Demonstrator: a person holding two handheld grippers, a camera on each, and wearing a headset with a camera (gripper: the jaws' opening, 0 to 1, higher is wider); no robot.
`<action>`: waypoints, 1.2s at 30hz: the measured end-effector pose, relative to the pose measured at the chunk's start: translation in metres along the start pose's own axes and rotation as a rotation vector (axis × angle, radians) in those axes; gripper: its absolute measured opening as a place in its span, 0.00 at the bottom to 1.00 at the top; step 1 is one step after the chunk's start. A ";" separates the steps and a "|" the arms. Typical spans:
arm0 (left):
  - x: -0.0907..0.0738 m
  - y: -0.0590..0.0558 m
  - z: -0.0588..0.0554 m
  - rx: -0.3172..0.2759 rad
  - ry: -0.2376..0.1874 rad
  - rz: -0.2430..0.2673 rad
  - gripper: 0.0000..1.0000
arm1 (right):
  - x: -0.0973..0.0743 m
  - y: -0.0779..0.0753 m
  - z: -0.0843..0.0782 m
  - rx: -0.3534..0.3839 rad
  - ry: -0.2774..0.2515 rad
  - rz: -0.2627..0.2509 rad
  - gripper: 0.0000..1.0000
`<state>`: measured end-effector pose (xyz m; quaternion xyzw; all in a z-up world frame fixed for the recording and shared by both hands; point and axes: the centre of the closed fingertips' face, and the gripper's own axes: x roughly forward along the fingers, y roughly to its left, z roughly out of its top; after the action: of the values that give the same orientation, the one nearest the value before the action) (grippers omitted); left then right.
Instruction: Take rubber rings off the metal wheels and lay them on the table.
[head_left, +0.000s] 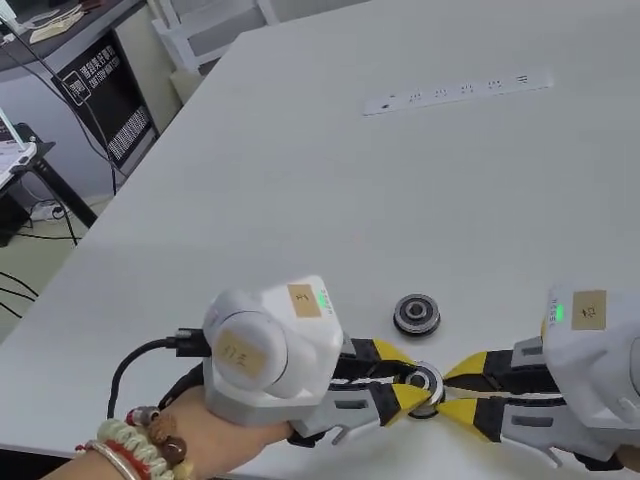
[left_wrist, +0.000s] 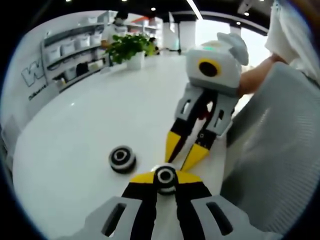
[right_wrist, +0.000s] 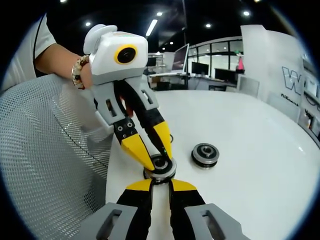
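We hold one metal wheel (head_left: 427, 380) between the two tools, low on the white table (head_left: 300, 180) and close to its near edge. The left gripper (head_left: 408, 380) comes in from the left, and its yellow tips clasp the wheel on both sides. We judge this grip is there to pin the wheel down so it cannot roll or turn while the other tool works on it. The right gripper (head_left: 452, 385) meets it head-on from the right with its jaws drawn narrow and its tips at the wheel's rim, where the dark rubber ring (right_wrist: 170, 172) sits. We cannot tell whether those tips already pinch the ring or only touch it. The ring looks seated on the wheel, so the peel is not yet done.

A second wheel (head_left: 416, 313) lies flat just beyond the held one, apart from both tools and with its ring on.

For room, the far side is open: bare tabletop runs up to a white power strip (head_left: 455, 92), well away from the work. That gives us plenty of space to lay a freed ring down. The near side is tight. The edge is just below the grippers, and in the gripper views a mesh chair back (right_wrist: 45, 150) stands close behind it, so any pull is better directed away from us.
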<state>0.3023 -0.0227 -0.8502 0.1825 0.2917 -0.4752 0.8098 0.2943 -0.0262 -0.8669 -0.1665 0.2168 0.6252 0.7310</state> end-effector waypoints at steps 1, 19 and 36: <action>0.000 0.000 0.000 -0.001 -0.001 0.000 0.14 | 0.000 0.000 0.000 0.008 -0.001 -0.003 0.07; 0.000 -0.001 0.000 0.012 -0.005 0.007 0.14 | -0.003 -0.009 -0.003 0.519 -0.095 0.011 0.00; 0.001 0.000 0.000 0.017 -0.006 0.007 0.14 | -0.010 -0.008 0.015 0.839 -0.209 0.117 0.00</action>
<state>0.3029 -0.0238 -0.8507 0.1889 0.2844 -0.4754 0.8108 0.3021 -0.0287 -0.8489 0.2215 0.3861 0.5367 0.7168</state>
